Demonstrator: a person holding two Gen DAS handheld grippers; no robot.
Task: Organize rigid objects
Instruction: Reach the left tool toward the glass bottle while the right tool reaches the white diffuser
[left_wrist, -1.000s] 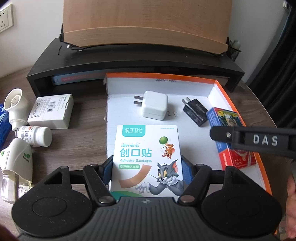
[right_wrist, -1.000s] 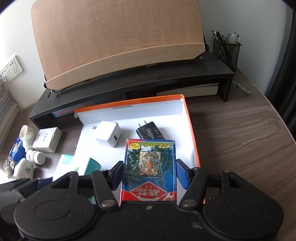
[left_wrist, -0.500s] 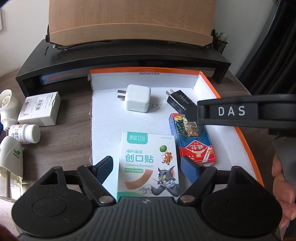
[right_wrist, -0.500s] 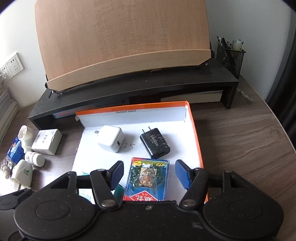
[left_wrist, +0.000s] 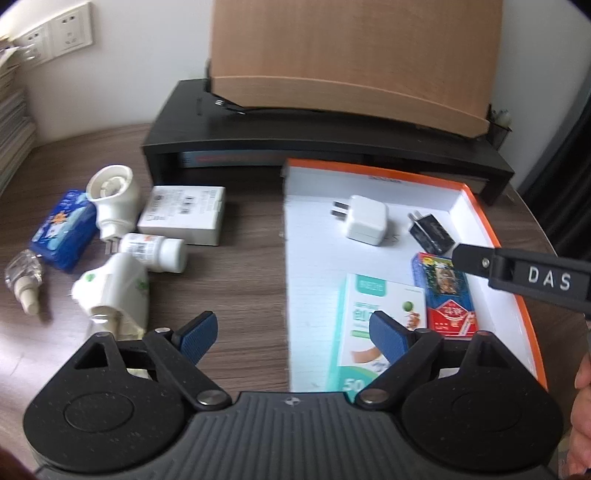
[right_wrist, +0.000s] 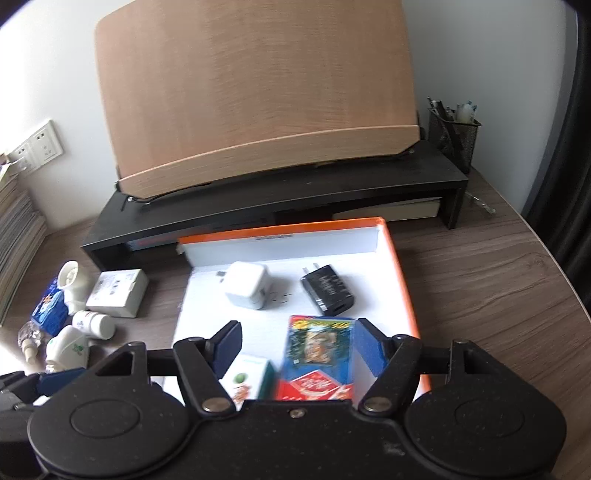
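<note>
We count two chargers in the orange-edged box (left_wrist: 476, 206): one white charger (left_wrist: 365, 220), one black charger (left_wrist: 430, 234). One bandage box (left_wrist: 373, 314), one card pack (left_wrist: 448, 301). On the desk (left_wrist: 240, 277): one white carton (left_wrist: 184, 215), one pill bottle (left_wrist: 155, 252), two white plug-in diffusers (left_wrist: 112, 199) (left_wrist: 114, 291), one blue packet (left_wrist: 61, 230), one small clear bottle (left_wrist: 22, 280).

bandage box (left_wrist: 373, 325) flat in tray (left_wrist: 495, 229) | card pack (left_wrist: 445, 295) flat beside it
</note>
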